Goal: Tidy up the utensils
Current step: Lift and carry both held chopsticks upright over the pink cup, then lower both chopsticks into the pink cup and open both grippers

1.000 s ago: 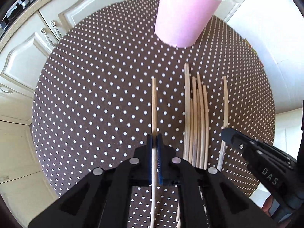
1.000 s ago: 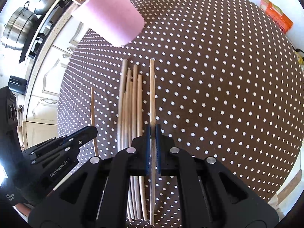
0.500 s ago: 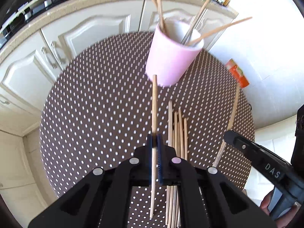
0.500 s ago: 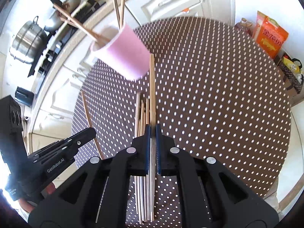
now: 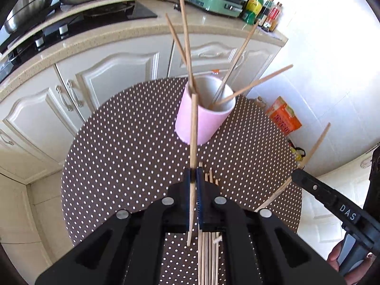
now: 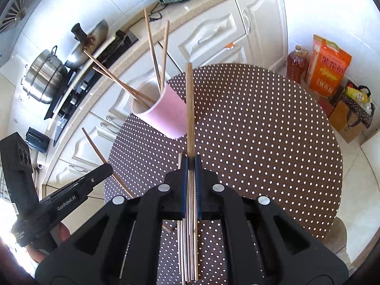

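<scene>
Two claws are each clamped on a single wooden chopstick, both lifted clear of the round polka-dot tabletop. Left wrist view: the left claw pinches its chopstick between closed blue pads, the stick's far tip overlapping the near rim of the pink cup. Four chopsticks stand splayed inside that cup. Nearer the camera than the cup, a row of loose chopsticks lies flat on the tabletop, largely hidden under the claw body. This view alone shows the cup's white interior, and the right claw entering from the right of the cup with its stick slanting upward. Right wrist view: the right claw is closed on its chopstick, which passes just right of the cup. This view alone shows the cup's outer side tilted away, an orange packet and an oil bottle on the floor beyond the tabletop, and the left claw left of the cup, with fingers of the person's hand beneath it. Loose chopsticks lie under this claw too.
</scene>
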Demonstrator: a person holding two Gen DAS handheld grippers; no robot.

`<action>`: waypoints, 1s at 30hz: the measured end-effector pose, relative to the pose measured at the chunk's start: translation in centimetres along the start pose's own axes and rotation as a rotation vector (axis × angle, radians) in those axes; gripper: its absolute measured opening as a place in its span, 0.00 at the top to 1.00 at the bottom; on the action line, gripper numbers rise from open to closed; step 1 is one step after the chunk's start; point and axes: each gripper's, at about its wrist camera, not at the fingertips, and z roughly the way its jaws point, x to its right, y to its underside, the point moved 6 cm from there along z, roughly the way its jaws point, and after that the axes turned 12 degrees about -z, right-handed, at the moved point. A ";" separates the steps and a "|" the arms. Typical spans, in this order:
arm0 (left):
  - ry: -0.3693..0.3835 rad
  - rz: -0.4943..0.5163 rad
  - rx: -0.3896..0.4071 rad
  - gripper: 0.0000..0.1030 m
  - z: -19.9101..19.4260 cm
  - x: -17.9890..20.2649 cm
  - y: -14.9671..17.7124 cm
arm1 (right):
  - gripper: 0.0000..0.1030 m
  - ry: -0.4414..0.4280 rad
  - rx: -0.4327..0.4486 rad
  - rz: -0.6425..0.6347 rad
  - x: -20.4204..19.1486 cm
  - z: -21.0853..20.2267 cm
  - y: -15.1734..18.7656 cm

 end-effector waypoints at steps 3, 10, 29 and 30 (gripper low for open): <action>0.002 0.000 0.021 0.95 -0.5 0.6 -0.2 | 0.94 -0.012 0.011 -0.021 -0.8 -0.3 -0.5; -0.001 0.017 0.045 0.95 -1.3 1.0 -1.3 | 0.94 -0.032 0.058 -0.026 -1.4 -2.0 -2.1; 0.123 0.045 0.278 0.95 -8.6 4.8 -10.4 | 0.94 -0.034 0.270 -0.091 -3.5 -7.1 -13.4; 0.123 0.045 0.286 0.95 -8.7 4.9 -10.8 | 0.94 -0.029 0.275 -0.097 -3.5 -7.0 -13.9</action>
